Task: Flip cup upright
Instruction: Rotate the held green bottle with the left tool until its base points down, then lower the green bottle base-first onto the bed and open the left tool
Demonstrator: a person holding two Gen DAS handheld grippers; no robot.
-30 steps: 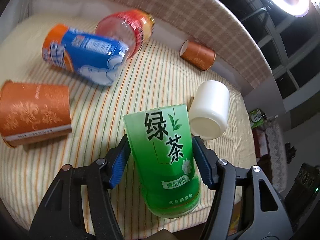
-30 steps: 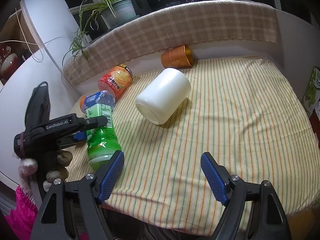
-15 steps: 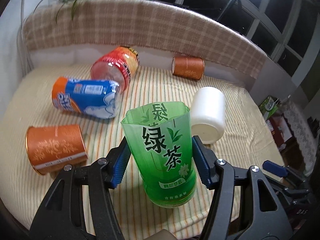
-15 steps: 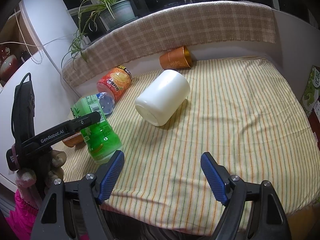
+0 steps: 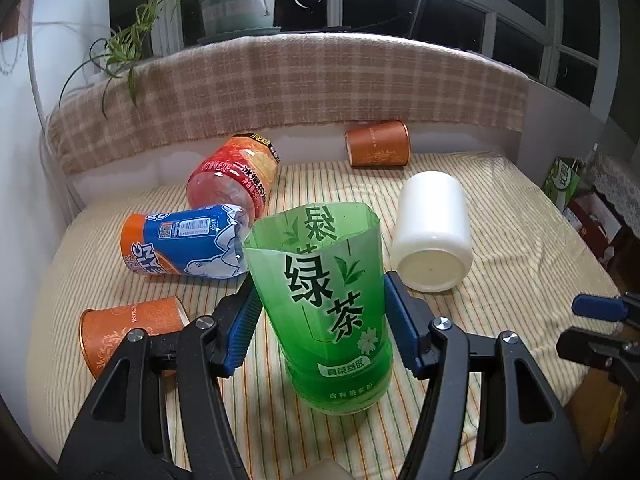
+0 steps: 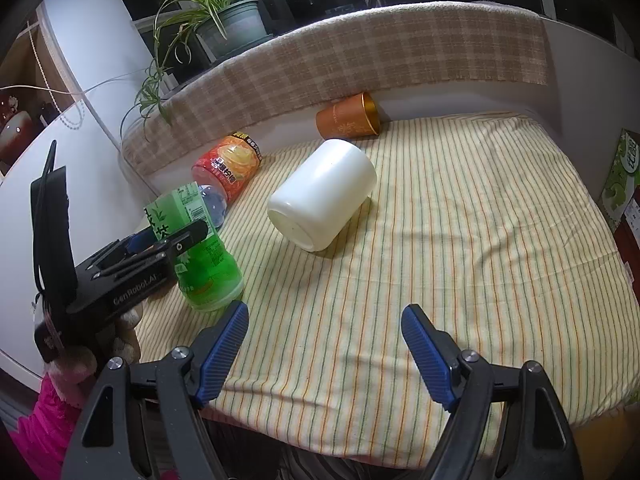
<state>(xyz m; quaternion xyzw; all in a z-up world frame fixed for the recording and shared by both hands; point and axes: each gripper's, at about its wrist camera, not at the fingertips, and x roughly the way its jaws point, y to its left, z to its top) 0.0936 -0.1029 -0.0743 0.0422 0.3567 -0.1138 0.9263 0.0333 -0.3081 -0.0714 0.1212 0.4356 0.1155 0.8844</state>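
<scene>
My left gripper (image 5: 320,316) is shut on a green cut-bottle cup (image 5: 324,312) with Chinese tea lettering. The cup stands nearly upright, open end up, its base at the striped cloth (image 5: 520,248). In the right wrist view the same cup (image 6: 204,256) shows at the left, held by the left gripper (image 6: 176,236). My right gripper (image 6: 324,344) is open and empty above the front of the cloth. A white cup (image 5: 434,232) lies on its side beside the green one; it also shows in the right wrist view (image 6: 324,200).
Other cups lie on their sides: a blue-and-orange one (image 5: 184,244), a red one (image 5: 236,176), an orange one at the left front (image 5: 128,332) and an orange one at the back (image 5: 378,148). A plaid-covered ledge (image 5: 320,80) with a potted plant (image 6: 224,20) bounds the back.
My left gripper has turned the green cup from tilted to nearly upright and lowered it to the cloth. My right gripper has not moved.
</scene>
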